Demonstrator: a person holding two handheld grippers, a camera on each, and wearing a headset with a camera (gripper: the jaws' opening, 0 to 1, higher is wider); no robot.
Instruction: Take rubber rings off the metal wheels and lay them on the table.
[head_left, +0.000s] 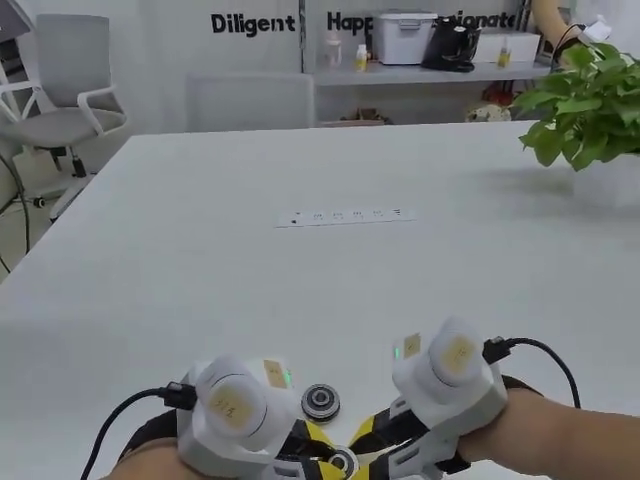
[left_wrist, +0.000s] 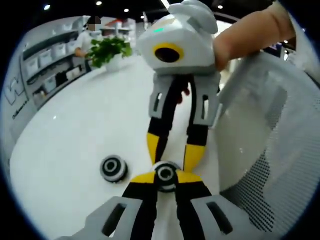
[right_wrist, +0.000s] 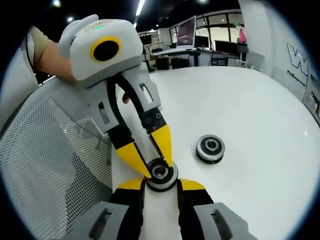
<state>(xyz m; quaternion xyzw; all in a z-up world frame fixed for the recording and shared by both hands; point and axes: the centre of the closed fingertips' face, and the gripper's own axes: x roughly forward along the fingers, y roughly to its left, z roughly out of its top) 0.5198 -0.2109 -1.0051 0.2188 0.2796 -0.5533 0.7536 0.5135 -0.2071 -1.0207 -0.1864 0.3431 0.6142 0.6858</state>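
Left gripper (left_wrist: 165, 180) at bottom centre of the left gripper view, yellow tips drawn in tight on either side of a small metal wheel (left_wrist: 165, 174). Right gripper (right_wrist: 161, 186) at bottom centre of the right gripper view, pinched onto that same wheel from the opposite side. In the head view, both meeting at the lower edge, near the middle. Second wheel (head_left: 320, 402) flat on the white surface (head_left: 300, 290), just beside the held one, touched by neither gripper. Socket strip (head_left: 345, 215) mid-frame; potted plant (head_left: 585, 100) upper right.
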